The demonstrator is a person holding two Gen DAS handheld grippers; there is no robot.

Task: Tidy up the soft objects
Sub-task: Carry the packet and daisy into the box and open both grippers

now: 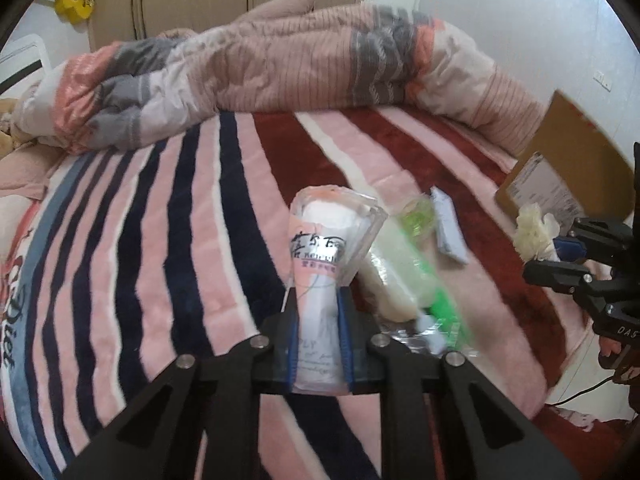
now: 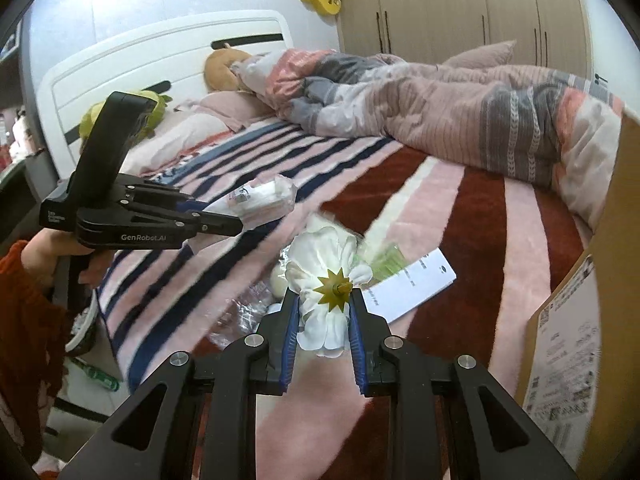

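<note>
- Progress, my judgement: mid-task. Both tools are loaded and lifted clear of the bed (image 2: 460, 216); nothing seen sorted into the cardboard box (image 2: 576, 320) yet, though its inside is out of view.
- Left gripper (image 1: 320, 320): fingers (image 1: 346, 340) closed on a wrapped white roll (image 1: 324, 264) in clear printed plastic. The roll stands upright between the pads and is pinched in at the grip.
- Right gripper (image 2: 324, 320): fingers (image 2: 290, 340) closed on a white cloth flower (image 2: 324, 280), its green star-shaped base and stem stub facing the camera.
- Pose: left tool held level over the striped blanket, pointing across the bed; seen from the right wrist, the holder's hand (image 2: 44, 252) is on the handle. Right tool points toward the far side, with the box just to its right.
- Left on the bed, below and just beyond the fingers: a pale soft bundle in green-printed plastic (image 1: 404, 272), crumpled clear wrap (image 2: 248, 304), and a white leaflet (image 2: 412, 284).
- Far: rumpled duvet (image 1: 280, 68), pillows, plush toys at the headboard, all untouched. Whether they belong to the task, I cannot tell.
</note>
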